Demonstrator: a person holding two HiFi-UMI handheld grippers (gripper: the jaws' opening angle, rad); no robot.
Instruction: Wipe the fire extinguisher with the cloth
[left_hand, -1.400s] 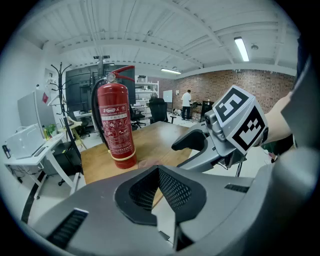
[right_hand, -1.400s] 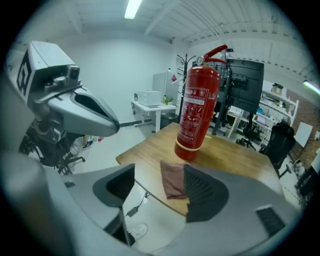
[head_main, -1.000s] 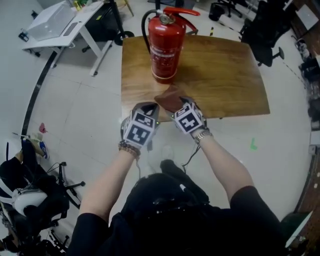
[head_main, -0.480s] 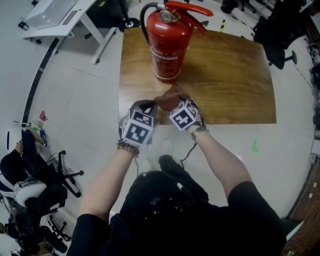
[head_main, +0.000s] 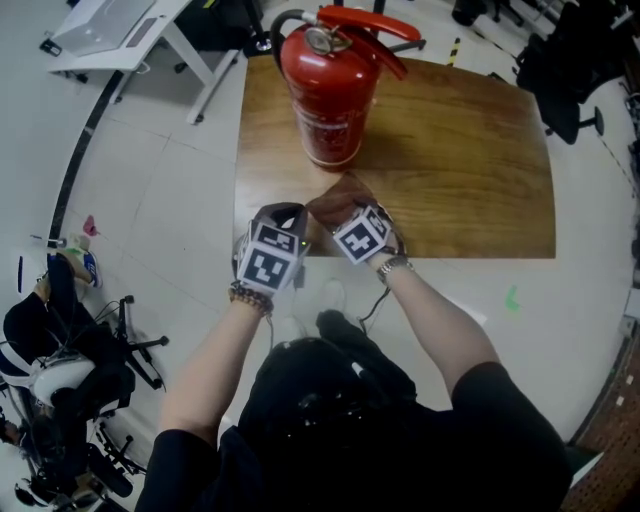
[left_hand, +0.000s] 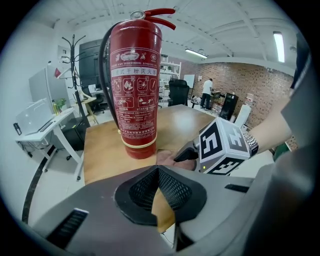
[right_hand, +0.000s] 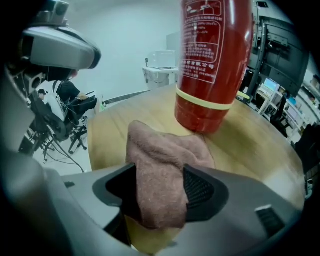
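Note:
A red fire extinguisher (head_main: 325, 90) stands upright on the wooden table (head_main: 450, 160), towards its left back. It fills the upper part of the left gripper view (left_hand: 136, 95) and the right gripper view (right_hand: 215, 65). A brown cloth (head_main: 338, 200) lies bunched at the table's front edge, just before the extinguisher. My right gripper (right_hand: 159, 192) points steeply down over the cloth (right_hand: 162, 170), which sits between its jaws. They are closing, with a dark gap still showing at the left pad. My left gripper (left_hand: 159, 172) is shut and empty, beside the right one (head_main: 350, 208) at the table's edge.
A white desk (head_main: 110, 30) stands on the floor at the back left. Black office chairs (head_main: 560, 60) are behind the table at the right. Dark gear and a stand (head_main: 60, 340) lie on the floor at my left. The table's right half is bare wood.
Both grippers have sunk towards the table's front edge. The right one has come down over the brown cloth.

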